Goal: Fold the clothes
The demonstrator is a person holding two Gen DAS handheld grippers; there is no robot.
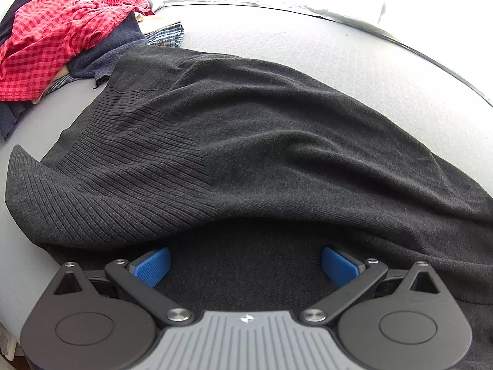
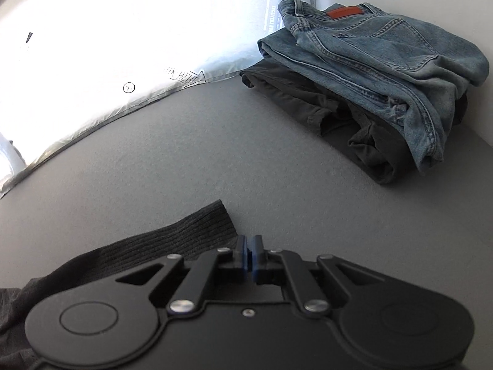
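Beyond right tongs: folded jeans

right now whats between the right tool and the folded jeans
In the right wrist view, only bare grey table surface lies between the right tool and the folded jeans. The dark sweater's ribbed hem ends beside the tool.

A grey surface carries a dark sweater spread across it, a heap of clothes at its far left, and folded jeans stacked on dark trousers at the right
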